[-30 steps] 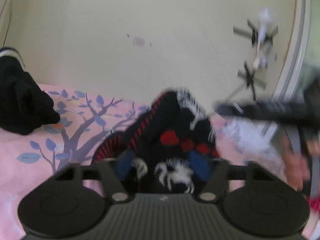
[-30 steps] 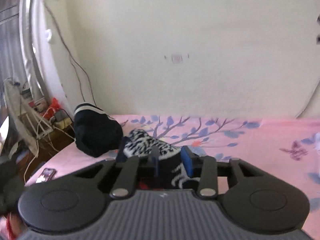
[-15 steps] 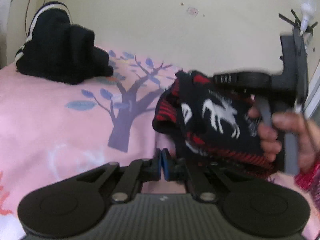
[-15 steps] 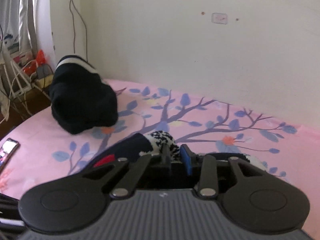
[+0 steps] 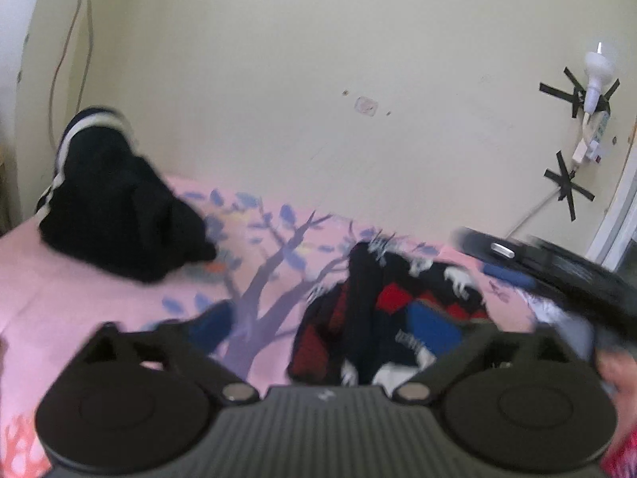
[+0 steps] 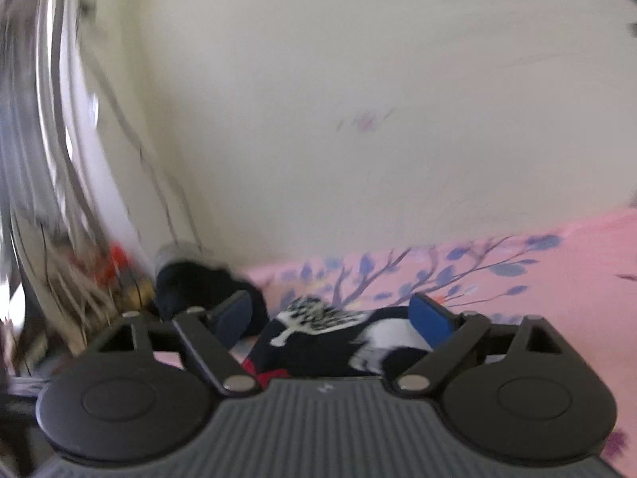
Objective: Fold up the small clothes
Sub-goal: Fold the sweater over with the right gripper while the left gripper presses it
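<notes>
Now both tongs, left [image 5: 322, 324] and right [image 6: 332, 310], are opening off the patterned sweater [image 5: 398, 310]; we judge regrasping an edge comes next.

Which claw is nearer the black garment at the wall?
Left, though not by much. The left claw sits right of the black garment; the right claw is farther right, over the patterned sweater.
</notes>
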Available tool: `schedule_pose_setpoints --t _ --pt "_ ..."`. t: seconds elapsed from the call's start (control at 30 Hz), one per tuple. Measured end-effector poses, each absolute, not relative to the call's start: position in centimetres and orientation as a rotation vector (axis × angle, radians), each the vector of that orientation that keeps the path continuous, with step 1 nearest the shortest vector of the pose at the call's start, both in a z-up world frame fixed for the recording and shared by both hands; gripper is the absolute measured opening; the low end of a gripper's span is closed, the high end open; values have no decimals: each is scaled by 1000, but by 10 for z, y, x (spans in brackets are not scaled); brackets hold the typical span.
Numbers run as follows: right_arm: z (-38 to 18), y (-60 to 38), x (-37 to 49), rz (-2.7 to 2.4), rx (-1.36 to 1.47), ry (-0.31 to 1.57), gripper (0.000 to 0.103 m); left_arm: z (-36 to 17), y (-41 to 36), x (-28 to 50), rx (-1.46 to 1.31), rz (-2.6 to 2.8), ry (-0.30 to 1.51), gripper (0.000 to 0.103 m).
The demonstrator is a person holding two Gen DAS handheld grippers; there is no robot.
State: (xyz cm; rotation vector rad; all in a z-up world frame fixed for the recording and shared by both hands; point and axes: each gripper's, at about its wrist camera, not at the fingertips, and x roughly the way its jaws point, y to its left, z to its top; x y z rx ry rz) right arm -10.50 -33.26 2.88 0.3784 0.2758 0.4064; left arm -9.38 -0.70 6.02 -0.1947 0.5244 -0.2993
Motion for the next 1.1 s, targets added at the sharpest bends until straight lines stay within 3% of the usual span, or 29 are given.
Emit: schedule_pose_setpoints --t 0.2,0.43,0.6,1.1 --pt "-18 -386 -144 399 556 380 91 38 -37 -50 -130 -320 604 103" --pt "-49 -381 -131 437 580 538 90 -5 -29 -25 -302 -480 718 103" --pt "-48 -378 -131 461 577 533 96 -19 -23 -24 -357 -529 725 103" --pt "-49 -378 -131 451 564 520 96 -17 -30 -25 -306 -526 720 103"
